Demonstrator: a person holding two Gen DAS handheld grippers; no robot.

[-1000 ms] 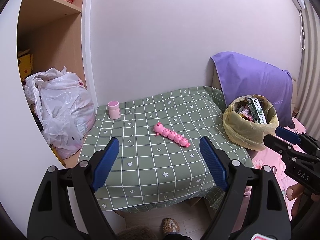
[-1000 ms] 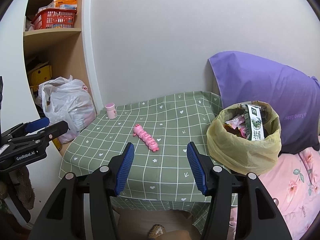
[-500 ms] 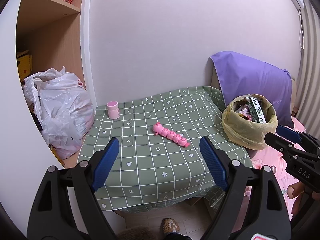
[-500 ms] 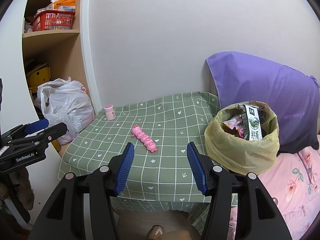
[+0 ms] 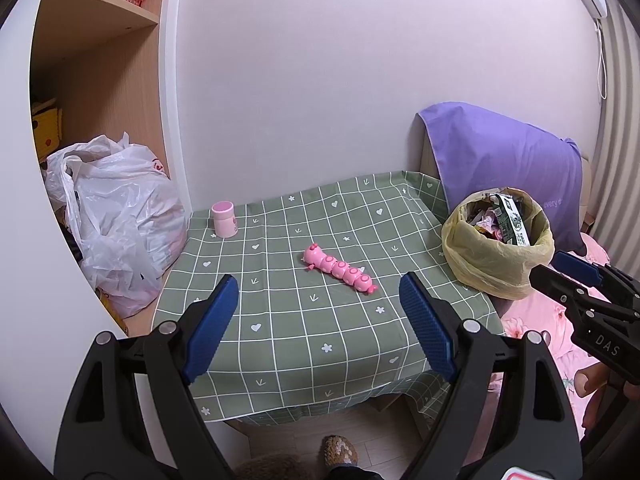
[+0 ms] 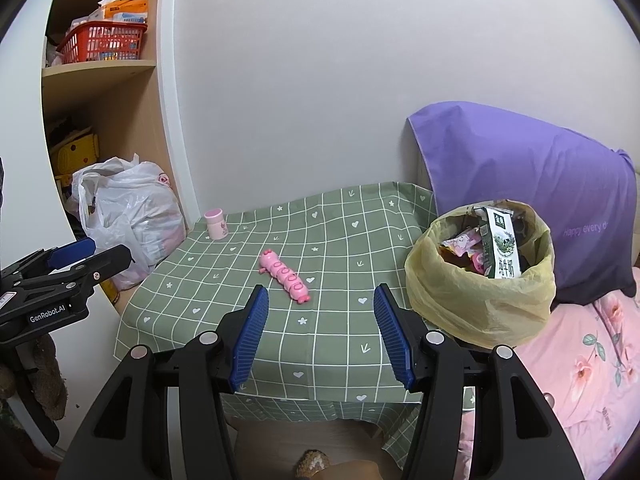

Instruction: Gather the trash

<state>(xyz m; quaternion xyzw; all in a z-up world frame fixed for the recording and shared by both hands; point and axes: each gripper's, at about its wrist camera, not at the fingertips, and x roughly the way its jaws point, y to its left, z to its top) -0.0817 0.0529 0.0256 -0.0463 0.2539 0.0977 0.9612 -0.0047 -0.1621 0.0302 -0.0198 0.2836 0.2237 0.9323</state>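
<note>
right wrist view: both ribbed-padded grippers gape empty over checked cloth (image 6: 340,344); crinkly yellow-lined bin (image 6: 480,304).

My right gripper (image 6: 320,330) hangs with its jaws wide apart and nothing between them, over the near edge of the green checked tablecloth (image 6: 332,240). A pink caterpillar toy (image 6: 284,276) lies mid-table, a pink cup (image 6: 216,223) at the far corner. The yellow-lined trash bin (image 6: 480,280) sits full at right, my left gripper (image 6: 80,258) at left
</note>
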